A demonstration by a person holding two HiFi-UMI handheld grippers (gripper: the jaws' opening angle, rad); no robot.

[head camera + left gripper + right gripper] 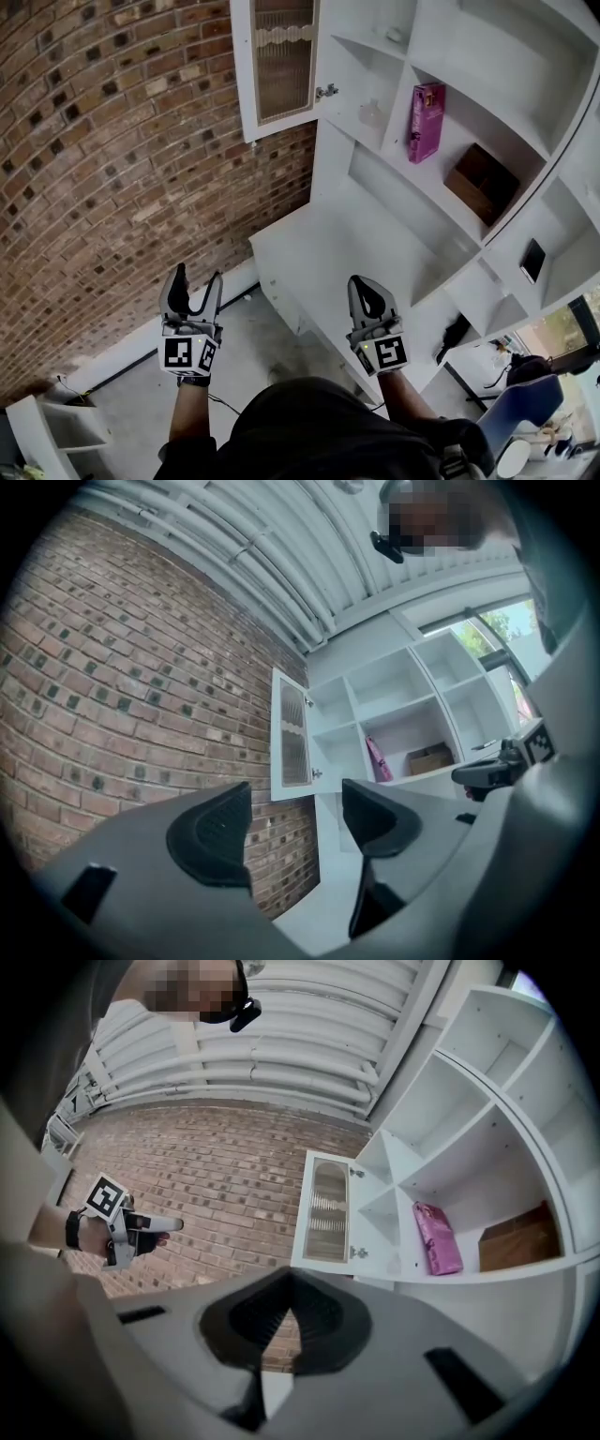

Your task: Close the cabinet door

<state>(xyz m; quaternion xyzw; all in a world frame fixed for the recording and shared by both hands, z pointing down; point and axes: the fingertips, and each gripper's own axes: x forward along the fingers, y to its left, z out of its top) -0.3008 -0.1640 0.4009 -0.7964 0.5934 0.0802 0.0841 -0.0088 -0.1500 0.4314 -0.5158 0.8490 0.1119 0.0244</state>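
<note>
The white cabinet door with a mesh panel stands swung open against the brick wall, its small metal latch on the inner edge. It also shows as the door in the left gripper view and the door in the right gripper view. My left gripper is held low and well short of the door, jaws open with nothing between them. My right gripper hangs in front of the white unit's lower shelf, jaws shut and empty.
The white shelf unit holds a pink packet, a brown box and a dark flat item. A brick wall fills the left. A small white shelf stands on the floor at lower left.
</note>
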